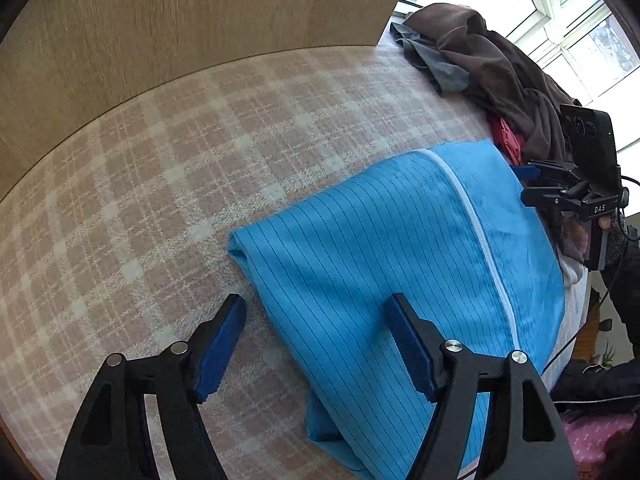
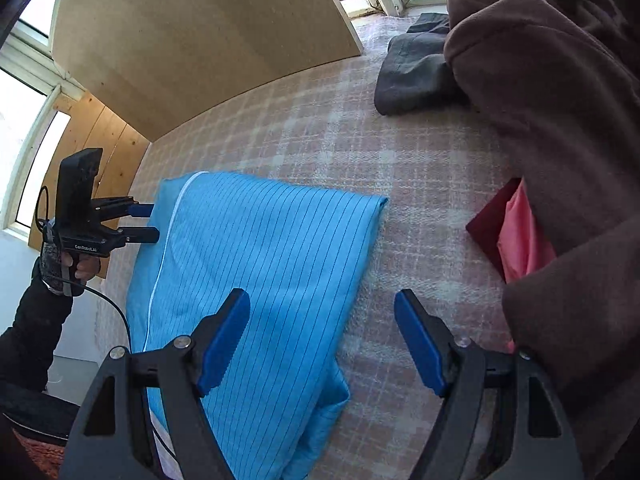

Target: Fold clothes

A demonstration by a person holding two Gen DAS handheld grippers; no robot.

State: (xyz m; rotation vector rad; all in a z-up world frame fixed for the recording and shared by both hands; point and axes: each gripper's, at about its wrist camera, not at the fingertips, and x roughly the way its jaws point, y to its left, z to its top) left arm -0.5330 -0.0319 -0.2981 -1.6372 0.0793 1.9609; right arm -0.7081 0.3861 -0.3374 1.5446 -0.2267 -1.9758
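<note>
A folded light-blue pinstriped garment (image 1: 380, 264) with a white zipper line lies flat on the pink plaid cover (image 1: 180, 168). My left gripper (image 1: 316, 304) hovers open over the garment's near corner, one pad over the cover and one over the blue cloth. Across the garment, at its far edge, the right gripper (image 1: 525, 184) is open. In the right wrist view, the right gripper (image 2: 322, 296) stands open above the blue garment's (image 2: 260, 256) right edge with nothing between its fingers. The left gripper (image 2: 145, 222) is open at the zipper side, held by a hand.
A heap of unfolded clothes lies beside the blue garment: a brown garment (image 2: 560, 128), a grey one (image 2: 412, 76) and a red and pink one (image 2: 516, 232). A wooden board (image 1: 180, 20) rises behind the cover. Windows (image 1: 580, 20) are beyond the heap.
</note>
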